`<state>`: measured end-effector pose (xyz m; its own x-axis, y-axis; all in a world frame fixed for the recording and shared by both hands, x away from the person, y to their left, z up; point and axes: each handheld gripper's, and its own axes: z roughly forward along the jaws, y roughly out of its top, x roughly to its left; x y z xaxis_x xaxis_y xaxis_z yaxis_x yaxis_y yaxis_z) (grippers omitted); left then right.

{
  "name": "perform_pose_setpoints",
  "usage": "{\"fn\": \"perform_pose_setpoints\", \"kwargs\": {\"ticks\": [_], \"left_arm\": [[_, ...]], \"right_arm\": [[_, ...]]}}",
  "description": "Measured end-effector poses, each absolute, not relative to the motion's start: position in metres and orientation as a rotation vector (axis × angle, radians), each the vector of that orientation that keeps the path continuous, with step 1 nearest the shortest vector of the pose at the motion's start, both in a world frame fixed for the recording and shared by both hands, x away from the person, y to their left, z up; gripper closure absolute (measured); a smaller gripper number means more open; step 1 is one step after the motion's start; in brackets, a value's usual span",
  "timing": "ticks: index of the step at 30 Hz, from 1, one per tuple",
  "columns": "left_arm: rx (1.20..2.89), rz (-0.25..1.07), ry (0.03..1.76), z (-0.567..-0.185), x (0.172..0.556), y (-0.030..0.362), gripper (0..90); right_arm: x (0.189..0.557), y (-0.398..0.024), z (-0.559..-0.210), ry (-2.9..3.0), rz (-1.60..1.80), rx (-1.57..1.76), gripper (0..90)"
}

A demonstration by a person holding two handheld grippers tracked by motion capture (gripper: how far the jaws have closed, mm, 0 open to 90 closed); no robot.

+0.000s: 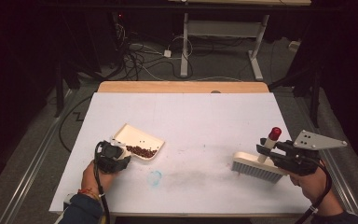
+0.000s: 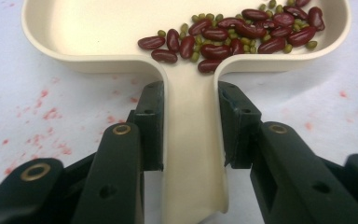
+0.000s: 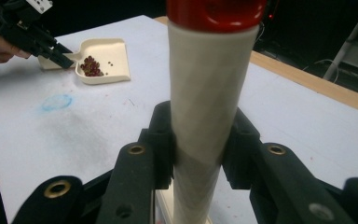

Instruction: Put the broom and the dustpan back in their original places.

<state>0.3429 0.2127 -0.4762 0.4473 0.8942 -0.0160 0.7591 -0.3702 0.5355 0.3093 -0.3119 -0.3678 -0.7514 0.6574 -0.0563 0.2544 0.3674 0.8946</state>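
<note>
On the white table (image 1: 191, 116), the right gripper (image 1: 266, 150) at the right edge clamps a brush's handle (image 3: 205, 116), bristles down. The left gripper (image 1: 121, 151), near the front left, grips the cream dustpan (image 2: 98, 32) holding kidney beans (image 2: 233, 35) and mung beans (image 2: 200, 18). No writing is legible.

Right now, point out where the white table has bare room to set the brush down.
The wide white stretch between the cream plastic dustpan with its red and green beans and the cream brush with the red-capped handle is bare, bordered at the back by the table's wooden edge. The far half is bare too. It is crowded only at the near-left corner around the dustpan.
</note>
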Motion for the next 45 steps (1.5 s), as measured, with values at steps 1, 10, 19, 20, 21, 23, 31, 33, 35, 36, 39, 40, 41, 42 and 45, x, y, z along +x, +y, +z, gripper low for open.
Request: {"fn": "perform_pose_setpoints", "kwargs": {"ticks": [1, 10, 19, 20, 21, 23, 31, 33, 35, 36, 39, 40, 41, 42, 45], "left_arm": [[2.223, 0.382, 1.399, -0.477, 0.344, 0.213, 63.8], [2.108, 0.400, 1.535, -0.483, 0.362, 0.211, 63.7], [2.029, 0.401, 1.596, -0.485, 0.370, 0.199, 52.1], [2.016, 0.382, 1.591, -0.485, 0.369, 0.198, 51.5], [2.016, 0.375, 1.587, -0.485, 0.368, 0.197, 50.4], [2.027, 0.365, 1.571, -0.485, 0.366, 0.196, 46.7], [2.047, 0.359, 1.431, -0.477, 0.348, 0.197, 41.1], [2.045, 0.422, 1.366, -0.470, 0.339, 0.201, 40.6], [2.024, 0.455, 1.311, -0.464, 0.331, 0.207, 38.8], [2.009, 0.477, 1.293, -0.462, 0.328, 0.210, 33.4], [1.991, 0.496, 1.230, -0.461, 0.320, 0.219, 28.5], [1.993, 0.498, 1.214, -0.462, 0.318, 0.221, 27.8], [2.004, 0.505, 1.190, -0.462, 0.316, 0.222, 26.5], [2.011, 0.518, 1.166, -0.463, 0.313, 0.223, 25.5], [2.039, 0.554, 1.101, -0.467, 0.307, 0.225, 22.8]], "right_arm": [[0.311, -0.313, -0.368, 2.235, 1.346, 0.796, 69.4], [0.341, -0.311, -0.366, 2.276, 1.331, 0.814, 69.0], [0.405, -0.293, -0.373, 2.288, 1.228, 0.963, 64.7], [0.412, -0.291, -0.375, 2.289, 1.202, 0.978, 63.5], [0.419, -0.290, -0.377, 2.279, 1.172, 0.995, 62.9], [0.433, -0.287, -0.381, 2.275, 1.139, 1.035, 62.1], [0.465, -0.274, -0.401, 2.210, 1.020, 1.160, 60.6], [0.470, -0.270, -0.405, 2.197, 0.974, 1.176, 59.9], [0.474, -0.267, -0.408, 2.160, 0.914, 1.199, 58.2], [0.475, -0.266, -0.409, 2.145, 0.900, 1.211, 57.9], [0.476, -0.266, -0.409, 2.095, 0.907, 1.232, 56.1], [0.477, -0.266, -0.409, 2.092, 0.910, 1.229, 56.0], [0.476, -0.265, -0.408, 2.093, 0.908, 1.230, 54.8], [0.475, -0.264, -0.409, 2.087, 0.901, 1.225, 53.8], [0.472, -0.262, -0.409, 2.073, 0.916, 1.214, 51.7]]}}
